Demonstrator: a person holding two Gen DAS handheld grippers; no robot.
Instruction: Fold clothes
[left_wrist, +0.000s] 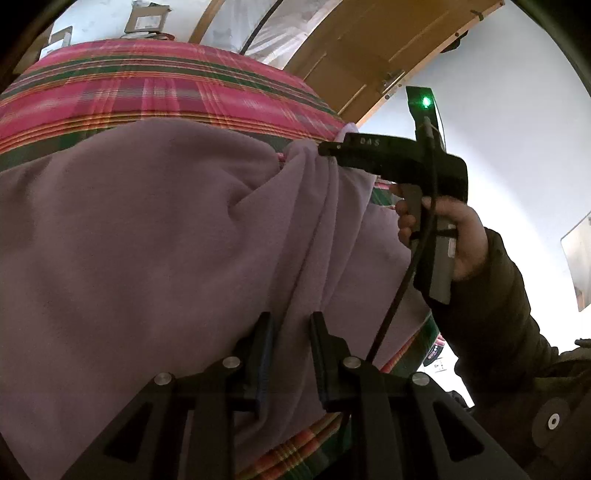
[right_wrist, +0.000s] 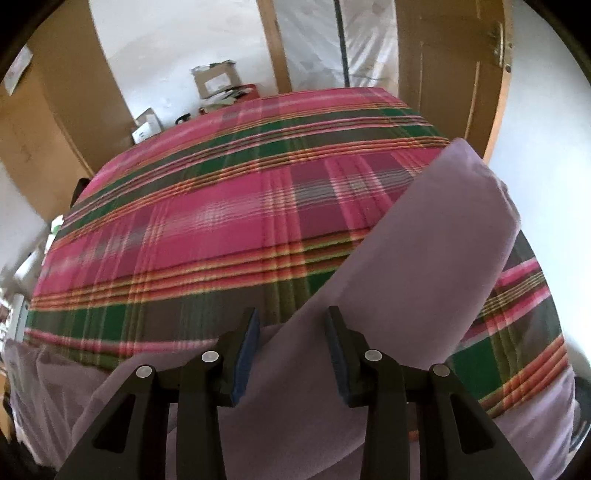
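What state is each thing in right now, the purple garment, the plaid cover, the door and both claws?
Garment: bunched, partly lifted off the cover.
Cover: spread flat.
Door: open.
Left claw: garment between its fingers, small gap showing.
Right claw: pinching a garment edge.

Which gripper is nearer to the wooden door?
Right. The right gripper, pinching bunched lilac cloth, is at the bed's far side just below the door. The left gripper is nearer the person, over the cloth.
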